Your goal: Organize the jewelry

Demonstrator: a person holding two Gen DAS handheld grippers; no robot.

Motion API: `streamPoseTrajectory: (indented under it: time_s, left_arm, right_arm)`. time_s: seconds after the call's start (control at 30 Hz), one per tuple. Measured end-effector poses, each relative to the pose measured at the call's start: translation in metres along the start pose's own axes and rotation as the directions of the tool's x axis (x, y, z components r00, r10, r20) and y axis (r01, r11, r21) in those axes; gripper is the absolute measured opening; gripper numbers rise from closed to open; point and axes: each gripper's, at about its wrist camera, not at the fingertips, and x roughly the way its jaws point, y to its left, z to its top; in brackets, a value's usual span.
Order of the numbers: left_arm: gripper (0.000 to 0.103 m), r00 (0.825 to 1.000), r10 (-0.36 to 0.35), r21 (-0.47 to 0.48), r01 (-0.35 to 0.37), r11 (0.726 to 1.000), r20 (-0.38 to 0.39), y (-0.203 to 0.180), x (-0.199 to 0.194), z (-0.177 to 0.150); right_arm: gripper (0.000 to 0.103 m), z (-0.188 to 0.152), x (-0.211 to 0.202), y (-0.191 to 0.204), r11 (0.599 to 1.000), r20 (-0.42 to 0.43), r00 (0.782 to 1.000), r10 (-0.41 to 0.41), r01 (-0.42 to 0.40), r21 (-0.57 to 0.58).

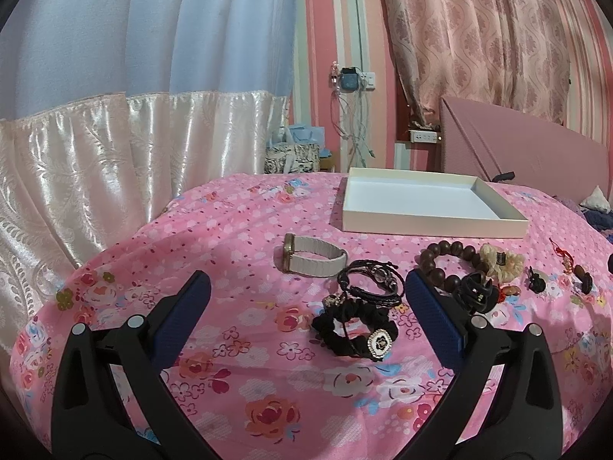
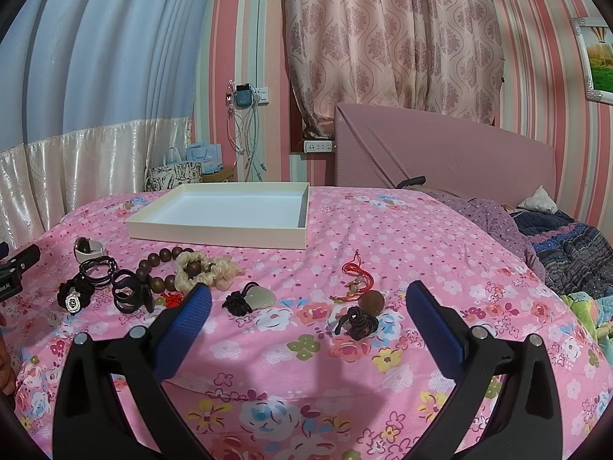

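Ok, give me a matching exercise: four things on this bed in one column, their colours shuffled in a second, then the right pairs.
Things:
1. box
2. watch strap
3. bead bracelet
4. cord charm

Colours:
A. red
B. dark brown
C. cream outside, white inside
D. pale, off-white

Pairs: 1-C, 2-D, 3-B, 4-A

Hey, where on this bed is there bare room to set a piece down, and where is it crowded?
The white tray is empty. Bare sheet lies right of the red cord charm, toward the quilt. Crowded: the row from the watch through the wooden bead bracelet to the cream scrunchie.
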Motion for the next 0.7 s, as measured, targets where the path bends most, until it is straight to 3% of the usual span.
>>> streamPoseTrajectory:
  time_s: [0.43, 0.7]
  left_arm:
    - [0.100, 0.997, -0.042, 0.048, 0.045, 0.998, -0.066, -0.011, 0.012, 0.001]
    - [0.100, 0.997, -0.042, 0.026, 0.044, 0.999, -0.069, -0.009, 0.014, 0.001]
  right_arm:
    - [0.101, 0.000, 0.000, 0.000, 1.000, 0.000, 1.000, 0.000, 0.000, 0.001]
    - [0.101, -0.001, 0.001, 0.001, 1.000, 0.001, 1.000, 0.000, 0.000, 0.003]
